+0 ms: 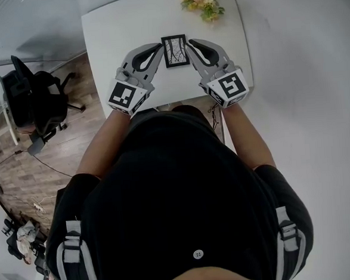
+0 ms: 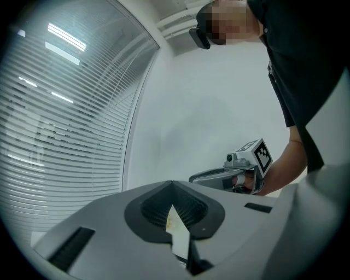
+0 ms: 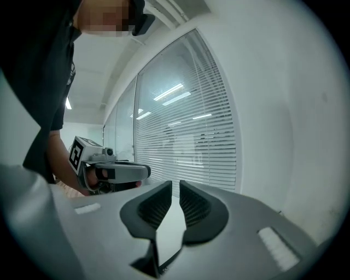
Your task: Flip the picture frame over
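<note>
In the head view a small picture frame (image 1: 175, 51) with a black border and a pale drawing is held above the white table (image 1: 114, 33), face toward the camera. My left gripper (image 1: 159, 48) grips its left edge and my right gripper (image 1: 191, 44) its right edge. In the left gripper view the jaws (image 2: 173, 186) are pressed together on the frame's pale edge (image 2: 179, 232). The right gripper view shows the jaws (image 3: 175, 186) standing a narrow gap apart at the tips, with the frame's edge (image 3: 167, 232) clamped lower between the pads. Each gripper view also shows the other gripper across the frame.
A bunch of flowers (image 1: 203, 1) lies at the table's far right corner. A black office chair (image 1: 35, 101) stands on the wooden floor to the left. Window blinds (image 3: 191, 136) and a white wall fill the background of both gripper views.
</note>
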{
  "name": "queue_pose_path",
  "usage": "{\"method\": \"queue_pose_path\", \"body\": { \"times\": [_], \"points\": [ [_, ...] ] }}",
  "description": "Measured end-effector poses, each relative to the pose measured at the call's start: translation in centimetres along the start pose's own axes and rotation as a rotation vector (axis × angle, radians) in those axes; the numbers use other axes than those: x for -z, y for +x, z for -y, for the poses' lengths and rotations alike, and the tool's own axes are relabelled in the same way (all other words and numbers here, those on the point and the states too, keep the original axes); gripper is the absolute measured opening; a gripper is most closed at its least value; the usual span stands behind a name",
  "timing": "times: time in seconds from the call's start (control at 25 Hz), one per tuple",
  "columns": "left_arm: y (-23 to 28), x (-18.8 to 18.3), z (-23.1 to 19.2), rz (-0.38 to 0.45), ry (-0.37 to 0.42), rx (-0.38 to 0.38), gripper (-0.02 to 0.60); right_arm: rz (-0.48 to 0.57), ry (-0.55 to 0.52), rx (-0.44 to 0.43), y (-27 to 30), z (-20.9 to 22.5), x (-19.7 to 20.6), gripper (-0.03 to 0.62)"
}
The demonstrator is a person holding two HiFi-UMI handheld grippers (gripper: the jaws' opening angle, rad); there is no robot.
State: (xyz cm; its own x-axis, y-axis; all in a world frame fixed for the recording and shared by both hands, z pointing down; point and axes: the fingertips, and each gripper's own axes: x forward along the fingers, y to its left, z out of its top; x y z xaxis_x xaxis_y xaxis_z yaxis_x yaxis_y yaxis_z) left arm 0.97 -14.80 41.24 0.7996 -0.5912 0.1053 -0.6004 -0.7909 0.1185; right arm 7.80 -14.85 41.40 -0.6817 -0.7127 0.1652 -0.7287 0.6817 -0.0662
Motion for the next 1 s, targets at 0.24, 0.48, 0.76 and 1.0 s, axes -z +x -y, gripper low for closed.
{"method": "queue_pose_path", "body": {
  "times": [0.24, 0.48, 0.76, 1.0],
  "points": [
    [0.3, -1.7, 0.7, 0.041, 0.035, 0.018, 0.005, 0.031, 0.000, 0.029, -0.6, 0.3, -0.8, 0.031],
    [0.1, -1.9, 0.6, 0.024, 0.044, 0.018, 0.005, 0.055, -0.013, 0.032, -0.7, 0.1, -1.9, 0.011],
    [0.1, -3.1, 0.8, 0.073, 0.045, 0.035, 0.005, 0.075, -0.020, 0.025, -0.3, -0.1, -2.9, 0.011],
    [0.3, -3.7, 0.8, 0.077, 0.052, 0.024, 0.005, 0.084, -0.027, 0.028, -0.3, 0.0, -3.5, 0.009]
  ]
}}
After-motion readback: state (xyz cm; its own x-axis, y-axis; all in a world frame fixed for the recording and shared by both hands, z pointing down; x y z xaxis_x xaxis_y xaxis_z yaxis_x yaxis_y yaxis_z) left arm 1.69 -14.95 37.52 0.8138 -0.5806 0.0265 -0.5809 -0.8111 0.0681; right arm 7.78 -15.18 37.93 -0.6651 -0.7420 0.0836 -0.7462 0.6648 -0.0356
